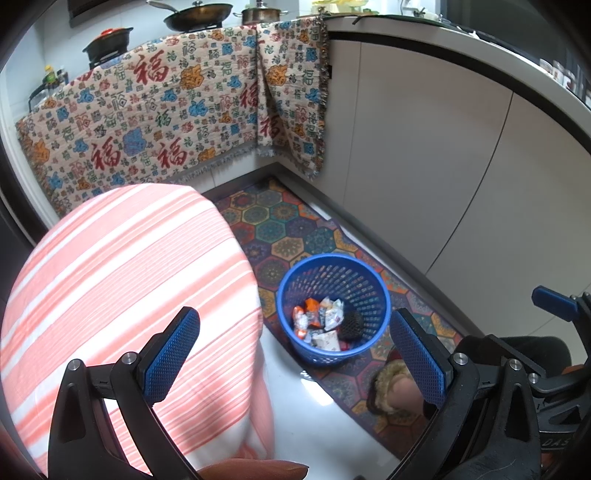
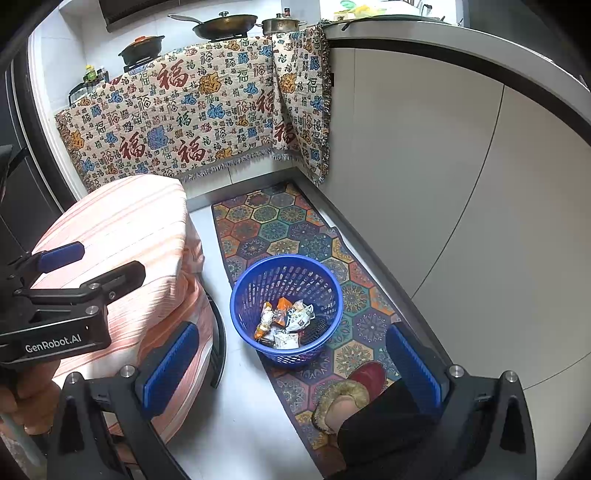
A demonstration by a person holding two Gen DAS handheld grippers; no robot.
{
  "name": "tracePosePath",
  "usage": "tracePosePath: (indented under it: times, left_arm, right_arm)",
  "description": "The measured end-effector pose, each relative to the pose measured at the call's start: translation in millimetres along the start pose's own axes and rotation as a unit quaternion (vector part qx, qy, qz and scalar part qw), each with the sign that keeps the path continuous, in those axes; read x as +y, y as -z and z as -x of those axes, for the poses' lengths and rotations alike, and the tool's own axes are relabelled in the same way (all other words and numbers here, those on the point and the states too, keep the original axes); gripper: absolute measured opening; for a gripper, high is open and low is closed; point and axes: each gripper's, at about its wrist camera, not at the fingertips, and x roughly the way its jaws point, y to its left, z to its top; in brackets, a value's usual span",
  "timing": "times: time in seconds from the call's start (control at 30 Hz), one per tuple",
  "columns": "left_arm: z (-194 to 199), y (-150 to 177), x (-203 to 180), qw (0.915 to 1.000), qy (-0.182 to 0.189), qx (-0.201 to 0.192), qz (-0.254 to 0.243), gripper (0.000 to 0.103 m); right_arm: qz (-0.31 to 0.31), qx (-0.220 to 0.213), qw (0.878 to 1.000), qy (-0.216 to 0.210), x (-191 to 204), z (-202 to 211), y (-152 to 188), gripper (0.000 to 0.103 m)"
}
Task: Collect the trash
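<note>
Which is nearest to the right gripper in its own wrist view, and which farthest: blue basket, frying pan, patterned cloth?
1. Blue basket, on the rug just ahead of the right gripper.
2. Patterned cloth, hanging over the counter front beyond.
3. Frying pan, on the stove at the back.

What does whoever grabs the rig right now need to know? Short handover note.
Left gripper: open, empty.
Right gripper: open, empty.
Blue basket stands on the patterned mat, beside the striped-cloth table. Wrappers already lie inside.
No loose trash shows on the tabletop or floor in either view.
Left: check areas outside the frames; otherwise collection looks finished.
</note>
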Motion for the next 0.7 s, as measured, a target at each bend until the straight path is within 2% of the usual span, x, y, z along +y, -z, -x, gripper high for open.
tracePosePath:
  times: [0.7]
  left_arm:
    - [-0.9,-0.2,-3.2,1.0,-0.001,0.0,0.001,0.102]
  right_arm:
    - [0.001,0.002,1.0,0.001,-0.7,-1.7,1.0,0.103]
